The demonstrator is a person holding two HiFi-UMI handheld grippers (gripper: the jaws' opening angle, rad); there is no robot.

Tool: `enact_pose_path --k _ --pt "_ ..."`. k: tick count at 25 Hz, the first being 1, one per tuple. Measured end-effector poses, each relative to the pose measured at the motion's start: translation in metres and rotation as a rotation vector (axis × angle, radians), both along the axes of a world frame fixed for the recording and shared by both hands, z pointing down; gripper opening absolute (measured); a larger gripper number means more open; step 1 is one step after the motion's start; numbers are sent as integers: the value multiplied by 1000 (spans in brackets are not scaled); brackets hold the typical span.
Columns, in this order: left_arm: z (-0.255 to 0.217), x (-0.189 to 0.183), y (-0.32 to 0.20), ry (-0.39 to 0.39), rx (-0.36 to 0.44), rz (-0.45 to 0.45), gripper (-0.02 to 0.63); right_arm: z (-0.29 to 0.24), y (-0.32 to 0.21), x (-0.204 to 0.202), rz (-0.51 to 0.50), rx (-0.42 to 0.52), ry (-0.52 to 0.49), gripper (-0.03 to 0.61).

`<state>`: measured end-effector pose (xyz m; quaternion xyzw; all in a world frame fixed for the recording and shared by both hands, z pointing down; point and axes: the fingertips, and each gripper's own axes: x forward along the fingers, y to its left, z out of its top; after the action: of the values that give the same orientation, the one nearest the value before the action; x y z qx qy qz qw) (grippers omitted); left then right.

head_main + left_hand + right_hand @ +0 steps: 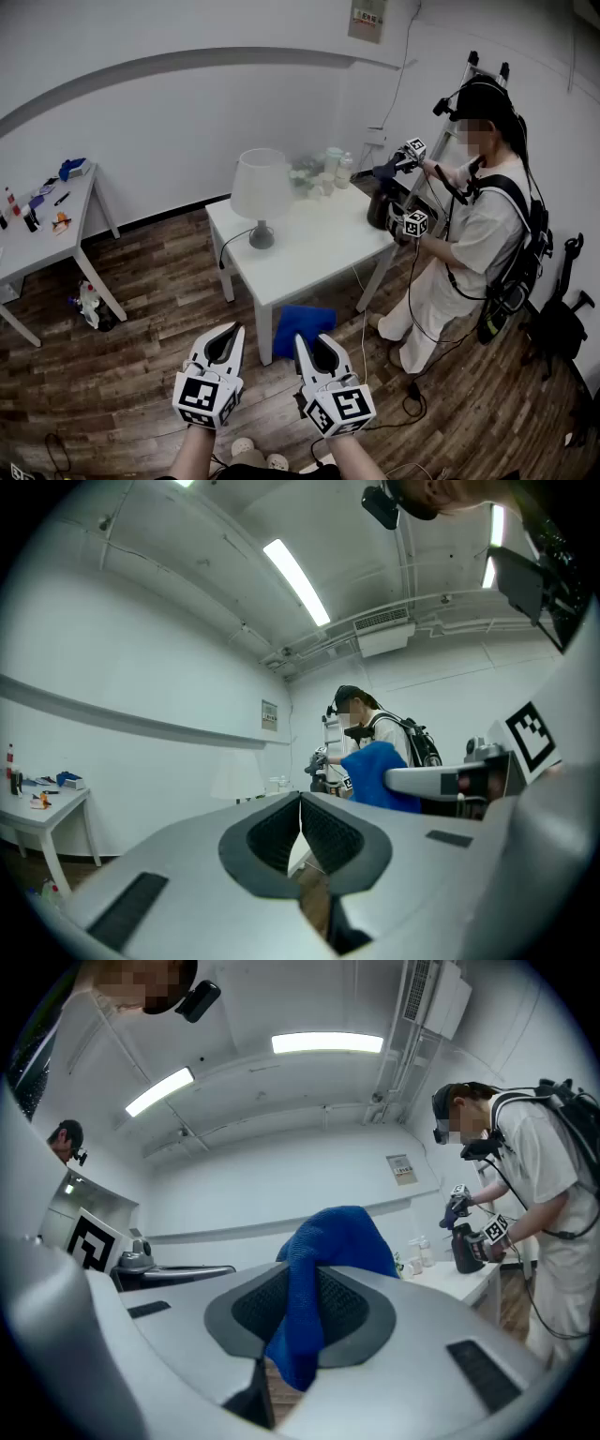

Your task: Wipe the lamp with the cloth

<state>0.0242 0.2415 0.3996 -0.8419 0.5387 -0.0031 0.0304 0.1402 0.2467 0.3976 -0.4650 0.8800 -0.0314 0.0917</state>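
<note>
Blue cloth [305, 328] projects forward from the right gripper [315, 345], whose jaws pinch it. Only the right gripper view shows its fold hanging between the pads. Lamp [261, 192] stands upright on the far white table [319, 253]. Left gripper [223, 343], level beside the right: jaws pressed together, empty.

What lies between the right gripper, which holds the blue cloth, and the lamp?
Head view: beyond the right gripper and cloth, only bare white table top before the lamp.
</note>
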Motion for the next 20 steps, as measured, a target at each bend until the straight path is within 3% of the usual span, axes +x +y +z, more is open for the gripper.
enact_pose_path --k 4,9,20 --pt "3 1 3 -7 4 -1 11 5 1 12 30 -9 -12 75" --pt "12 5 -10 7 -14 5 11 8 -8 6 -7 3 6 75" --pt "18 0 -95 53 -22 32 11 17 -85 -14 -40 -6 47 75"
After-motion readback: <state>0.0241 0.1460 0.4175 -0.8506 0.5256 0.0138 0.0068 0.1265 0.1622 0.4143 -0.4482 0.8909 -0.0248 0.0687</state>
